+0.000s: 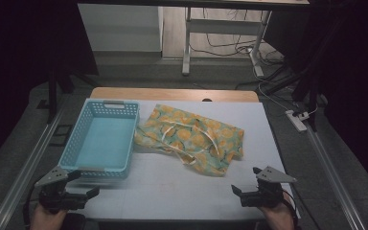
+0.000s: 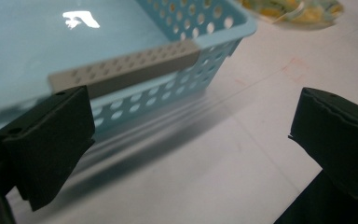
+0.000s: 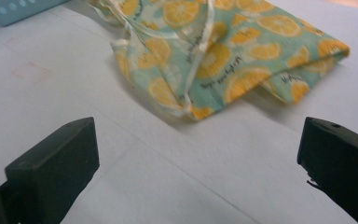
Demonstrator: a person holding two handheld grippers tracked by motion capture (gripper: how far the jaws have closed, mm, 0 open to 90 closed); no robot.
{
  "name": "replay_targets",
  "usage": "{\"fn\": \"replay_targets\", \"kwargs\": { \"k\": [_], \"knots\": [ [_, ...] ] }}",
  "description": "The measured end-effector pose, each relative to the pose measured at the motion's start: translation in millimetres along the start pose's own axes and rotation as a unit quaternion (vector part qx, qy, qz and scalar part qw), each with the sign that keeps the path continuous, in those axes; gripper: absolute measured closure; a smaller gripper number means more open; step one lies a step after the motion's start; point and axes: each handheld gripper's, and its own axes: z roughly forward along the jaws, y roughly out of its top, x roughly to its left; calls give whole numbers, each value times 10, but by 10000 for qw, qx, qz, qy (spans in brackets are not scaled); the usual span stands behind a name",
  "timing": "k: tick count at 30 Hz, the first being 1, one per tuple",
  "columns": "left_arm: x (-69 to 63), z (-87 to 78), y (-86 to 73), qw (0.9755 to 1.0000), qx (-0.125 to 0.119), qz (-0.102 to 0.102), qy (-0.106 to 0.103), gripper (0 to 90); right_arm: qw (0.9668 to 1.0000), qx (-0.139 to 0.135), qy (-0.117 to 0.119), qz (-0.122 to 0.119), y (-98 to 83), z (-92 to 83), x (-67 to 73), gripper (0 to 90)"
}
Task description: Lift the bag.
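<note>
Room: dark surroundings, a grey floor with cables and a desk frame beyond the far edge of a white surface (image 1: pixel 172 187).
High view, layout: a light blue perforated basket (image 1: pixel 101 136) stands empty at the left of the surface; a crumpled cloth (image 1: pixel 191 137), teal with orange slices and pale straps, lies just to its right, close beside it.
High view, grippers: the left gripper (image 1: pixel 84 184) rests at the near left corner, just in front of the basket; the right gripper (image 1: pixel 244 181) sits at the near right, well apart from the cloth. Each is held by a hand coming in from the bottom edge.
Left gripper view: the jaws stand wide apart with nothing between them, facing the basket's near wall (image 2: pixel 135 79) and its grey handle strip; a bit of the cloth (image 2: pixel 293 9) shows at the top right.
Right gripper view: the jaws are spread wide and hold nothing; the cloth (image 3: pixel 223 51) lies ahead of them on the white surface, with a folded corner nearest.
Step in hand: judged as the start, before any grasp; the cloth seems meant for the basket.
Next move: probably the right gripper goes forward to pinch the cloth's near corner, low to the surface, catching fabric rather than a loose strap.
</note>
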Motion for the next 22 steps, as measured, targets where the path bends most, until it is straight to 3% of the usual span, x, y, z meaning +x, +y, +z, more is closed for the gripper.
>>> {"fn": "replay_targets", "kwargs": {
  "k": [12,17,22],
  "knots": [
    [72,2,-150,9989,308,-86,334,0,9992,304,-184,200,-213,-89,-59,0],
    [75,5,-171,9968,557,-97,563,0,9980,556,-236,205,-285,-85,-50,0],
    [85,22,-163,9963,644,-134,546,0,9976,591,-260,255,-292,-88,-58,0]
  ]
}}
